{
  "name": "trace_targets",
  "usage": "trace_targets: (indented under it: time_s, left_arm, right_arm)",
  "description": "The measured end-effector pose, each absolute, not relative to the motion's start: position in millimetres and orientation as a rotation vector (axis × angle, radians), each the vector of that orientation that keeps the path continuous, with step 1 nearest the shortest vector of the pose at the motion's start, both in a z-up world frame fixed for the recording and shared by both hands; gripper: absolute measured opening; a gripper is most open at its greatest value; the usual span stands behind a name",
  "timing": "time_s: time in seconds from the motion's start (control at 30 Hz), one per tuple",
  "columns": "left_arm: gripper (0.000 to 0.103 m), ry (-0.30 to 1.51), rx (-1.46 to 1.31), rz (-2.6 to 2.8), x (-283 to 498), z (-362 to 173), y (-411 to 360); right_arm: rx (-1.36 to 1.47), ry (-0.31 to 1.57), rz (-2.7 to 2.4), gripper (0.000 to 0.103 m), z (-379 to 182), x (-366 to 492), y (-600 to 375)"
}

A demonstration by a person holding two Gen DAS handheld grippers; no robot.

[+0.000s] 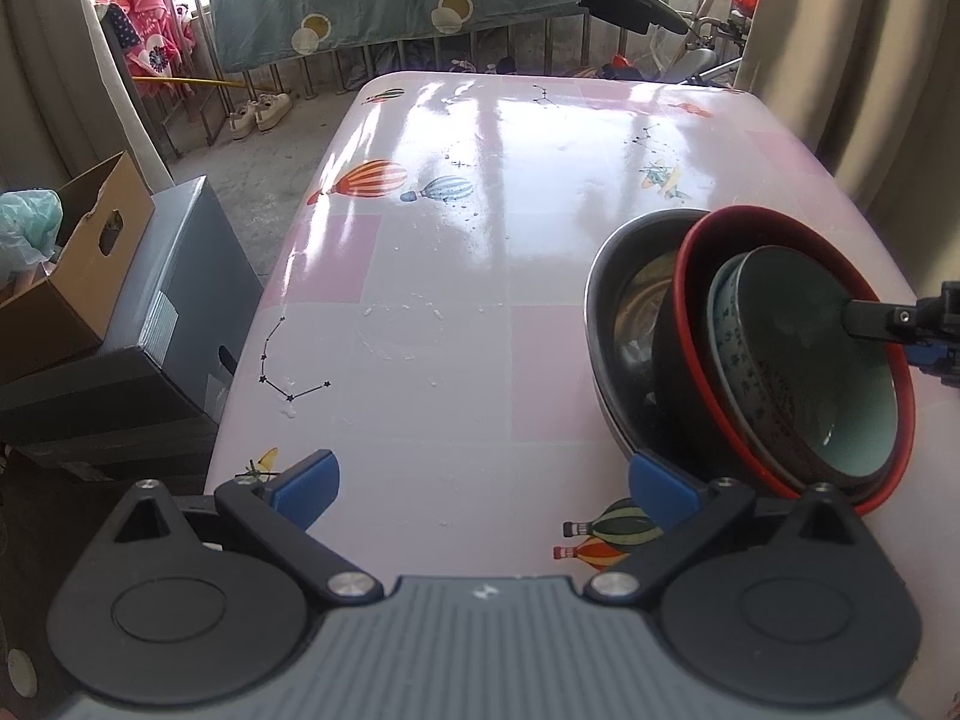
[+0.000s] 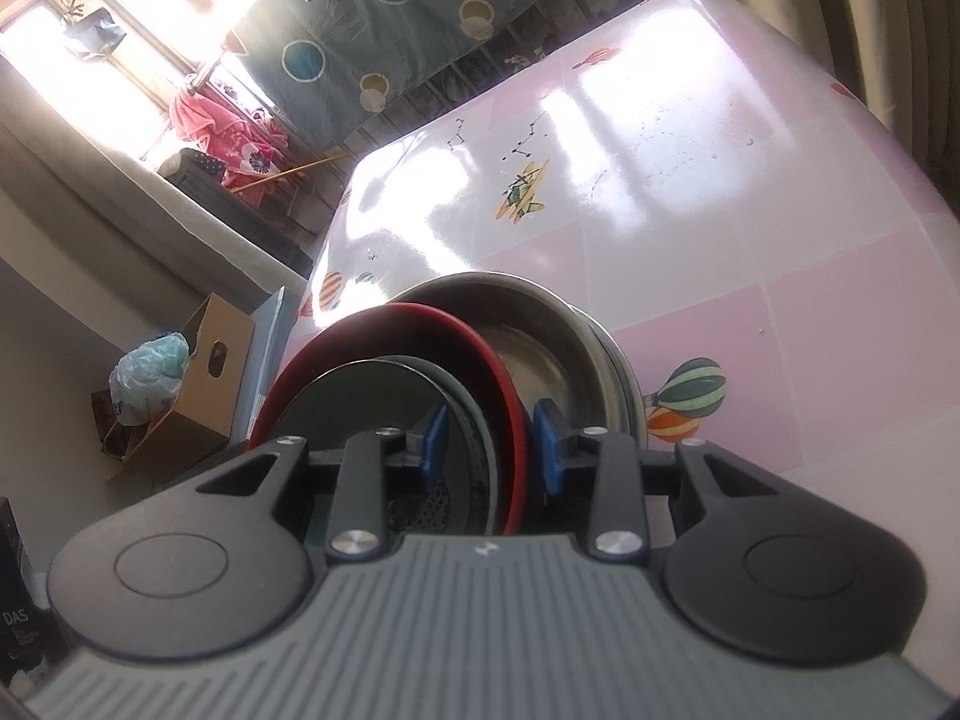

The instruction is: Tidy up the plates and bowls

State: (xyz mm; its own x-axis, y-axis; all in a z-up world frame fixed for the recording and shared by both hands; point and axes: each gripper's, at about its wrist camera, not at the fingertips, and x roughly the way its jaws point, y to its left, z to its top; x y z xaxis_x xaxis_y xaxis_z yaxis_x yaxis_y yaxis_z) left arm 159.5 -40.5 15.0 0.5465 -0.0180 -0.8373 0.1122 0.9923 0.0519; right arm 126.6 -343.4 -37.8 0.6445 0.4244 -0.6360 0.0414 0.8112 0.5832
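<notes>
Right wrist view: right gripper (image 2: 491, 450) jaws clamp nested bowls (image 2: 480, 420); left gripper (image 1: 483, 489) jaws open; "DAS" legible.

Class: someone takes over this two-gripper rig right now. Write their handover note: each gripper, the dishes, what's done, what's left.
Left gripper: jaws open, empty, over the table.
Right gripper: jaws clamped over the rims of the red-rimmed bowl and patterned bowl nested inside it.
Both bowls sit tilted in the steel bowl near the table's edge.
Done: three bowls nested.
Left: probably settle them flat, then release. No plates in view.
</notes>
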Motion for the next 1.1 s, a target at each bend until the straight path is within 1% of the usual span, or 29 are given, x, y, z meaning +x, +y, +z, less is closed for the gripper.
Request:
trace_targets:
  time_s: [0.17,0.3,0.37,0.43,0.47,0.5,0.53,0.57,0.6,0.63,0.77,0.9,1.1]
  left_arm:
    - [0.103,0.986,0.105,-0.083,157.3,16.8,-40.7]
    - [0.103,0.981,0.102,-0.087,154.0,19.1,-39.3]
    - [0.103,0.979,0.101,-0.09,151.7,20.1,-38.8]
    - [0.103,0.976,0.101,-0.093,148.9,21.1,-38.9]
    - [0.103,0.975,0.101,-0.095,147.7,21.7,-39.1]
    - [0.103,0.975,0.102,-0.097,146.1,22.0,-39.8]
    - [0.103,0.974,0.103,-0.1,144.4,22.2,-40.3]
    - [0.103,0.973,0.104,-0.102,142.5,22.4,-41.0]
    - [0.103,0.972,0.107,-0.105,140.7,22.7,-41.7]
    - [0.103,0.972,0.109,-0.109,139.1,22.8,-42.3]
    - [0.103,0.966,0.113,-0.124,129.7,24.5,-44.7]
    - [0.103,0.966,0.114,-0.138,120.0,24.6,-47.3]
    - [0.103,0.967,0.121,-0.149,104.0,24.7,-50.2]
  right_arm:
    - [0.617,0.837,0.207,0.032,-35.7,113.1,-350.7]
    - [0.642,0.817,0.169,0.035,-36.0,97.2,-359.1]
    - [0.635,0.801,0.137,0.041,-33.9,85.9,-361.9]
    - [0.633,0.781,0.107,0.05,-31.7,73.0,-364.0]
    - [0.629,0.769,0.09,0.052,-30.2,65.5,-364.5]
    - [0.62,0.756,0.073,0.056,-28.8,57.8,-364.0]
    - [0.609,0.746,0.057,0.063,-27.3,50.2,-363.0]
    - [0.595,0.737,0.04,0.067,-25.5,43.4,-361.8]
    - [0.577,0.728,0.021,0.077,-24.5,35.6,-360.1]
    - [0.556,0.718,0.006,0.083,-22.9,28.0,-357.7]
    - [0.453,0.716,-0.03,0.091,-16.8,6.0,-340.6]
    - [0.317,0.733,-0.027,0.102,-12.4,-5.5,-319.2]
    - [0.162,0.735,-0.047,0.102,-3.0,-16.2,-289.4]
